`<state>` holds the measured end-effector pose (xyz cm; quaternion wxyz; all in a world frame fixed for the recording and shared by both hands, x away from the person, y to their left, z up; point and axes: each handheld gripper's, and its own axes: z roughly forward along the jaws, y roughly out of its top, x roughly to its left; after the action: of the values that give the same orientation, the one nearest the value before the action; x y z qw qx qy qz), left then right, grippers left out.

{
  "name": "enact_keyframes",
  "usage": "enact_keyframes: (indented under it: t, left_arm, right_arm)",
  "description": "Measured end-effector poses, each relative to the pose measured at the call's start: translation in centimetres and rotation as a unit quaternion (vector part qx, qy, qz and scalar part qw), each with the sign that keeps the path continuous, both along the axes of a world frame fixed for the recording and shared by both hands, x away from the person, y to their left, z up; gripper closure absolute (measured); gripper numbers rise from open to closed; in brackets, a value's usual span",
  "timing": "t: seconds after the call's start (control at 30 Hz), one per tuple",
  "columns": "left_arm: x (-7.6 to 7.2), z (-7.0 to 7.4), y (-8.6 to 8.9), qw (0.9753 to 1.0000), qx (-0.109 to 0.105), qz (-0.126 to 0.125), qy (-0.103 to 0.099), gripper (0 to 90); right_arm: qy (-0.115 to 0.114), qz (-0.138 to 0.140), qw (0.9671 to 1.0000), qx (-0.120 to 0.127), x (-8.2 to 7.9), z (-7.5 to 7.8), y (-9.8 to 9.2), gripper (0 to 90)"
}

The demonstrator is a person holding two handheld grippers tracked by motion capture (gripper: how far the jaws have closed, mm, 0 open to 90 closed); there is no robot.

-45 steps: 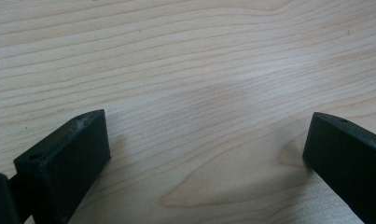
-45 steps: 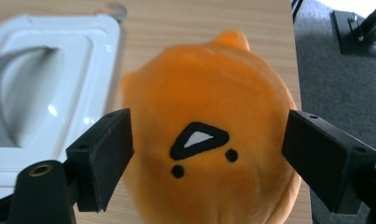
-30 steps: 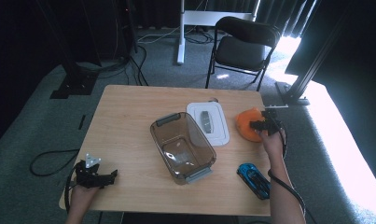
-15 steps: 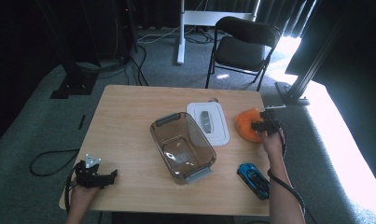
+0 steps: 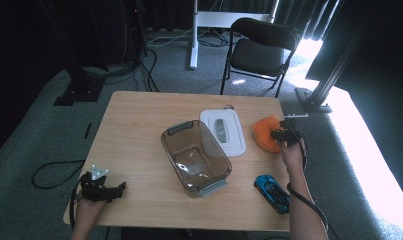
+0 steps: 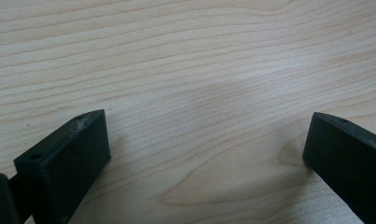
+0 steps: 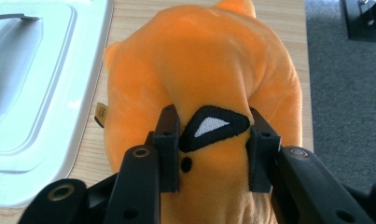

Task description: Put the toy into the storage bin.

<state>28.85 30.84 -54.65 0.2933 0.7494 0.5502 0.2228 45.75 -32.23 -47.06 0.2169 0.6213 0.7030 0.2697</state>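
Two black jaws of the right hand-held gripper (image 7: 213, 154) are pinched into the orange plush toy (image 7: 199, 79), squeezing a fold of its fabric around a dark embroidered patch. The toy lies at the right edge of the surface (image 5: 139, 125), just beside the white lid (image 5: 224, 131) and near the clear plastic container (image 5: 195, 157).

The bite looks shallow, on soft fabric only, so it is best to keep the squeeze firm and lift straight up slowly, watching that the fold does not slide out. Clearing the lid's rim before swinging toward the container would likely avoid a snag. The left hand-held gripper (image 5: 101, 187) rests with jaws wide apart on bare wood at the near left corner, well apart from everything.
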Motion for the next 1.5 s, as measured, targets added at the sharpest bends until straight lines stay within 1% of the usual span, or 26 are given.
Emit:
enact_keyframes:
  t: [0.03,0.07,0.23,0.3,0.43,0.53,0.73,0.87,0.97,1.1,1.23,1.33,1.43,1.5]
  left_arm:
    - [0.0,0.0,0.0,1.0000,0.000,0.000,0.000,0.9]
    - [0.0,0.0,0.0,1.0000,0.000,0.000,0.000,0.9]
    - [-0.1,0.0,0.0,1.0000,0.000,0.002,0.000,0.9]
    - [-0.1,0.0,0.0,1.0000,0.000,0.002,0.000,0.9]
    - [-0.1,0.0,0.0,1.0000,0.000,0.003,0.000,0.9]
    - [-0.1,0.0,0.0,1.0000,0.000,0.003,0.000,0.9]
    - [-0.1,0.0,0.0,1.0000,0.000,0.002,0.000,0.9]
    - [0.0,0.0,0.0,1.0000,0.000,0.001,0.000,0.9]
    - [0.0,0.0,0.0,1.0000,0.000,0.002,0.000,0.9]
    - [0.0,0.0,0.0,1.0000,0.001,0.001,-0.001,0.9]
    - [0.0,0.0,0.0,1.0000,0.001,0.001,-0.001,0.9]
    - [0.0,0.0,0.0,1.0000,0.000,0.002,-0.001,0.9]
    - [0.0,0.0,0.0,1.0000,0.001,0.001,0.000,0.9]
    - [0.0,0.0,0.0,1.0000,0.001,0.001,0.000,0.9]
  right_arm:
    - [-0.005,0.000,1.0000,0.001,-0.1,0.1,-0.1,64.7]
    - [-0.006,-0.003,0.9999,0.008,-0.3,0.3,-0.2,65.0]
    - [-0.012,0.006,0.9999,0.000,-1.1,1.0,0.0,65.3]
    - [-0.020,0.009,0.9998,-0.003,-1.6,1.3,0.1,65.3]
    - [-0.036,0.015,0.9992,0.010,-2.7,2.0,0.2,65.3]
    - [-0.040,0.020,0.9989,0.016,-3.6,2.5,0.2,65.3]
    - [-0.061,0.031,0.9972,0.030,-5.3,4.4,0.2,65.2]
    - [-0.077,0.043,0.9952,0.043,-6.5,5.9,0.3,65.2]
    - [-0.085,0.050,0.9941,0.045,-7.2,6.9,0.6,65.3]
    - [-0.099,0.070,0.9920,0.037,-7.8,8.2,1.5,65.3]
    - [-0.109,0.085,0.9888,0.056,-8.2,9.1,2.1,65.2]
    - [-0.115,0.101,0.9867,0.056,-8.6,9.6,2.8,65.2]
    - [-0.119,0.120,0.9835,0.063,-9.1,10.1,3.8,65.2]
    - [-0.125,0.134,0.9809,0.066,-9.4,10.6,4.5,65.2]
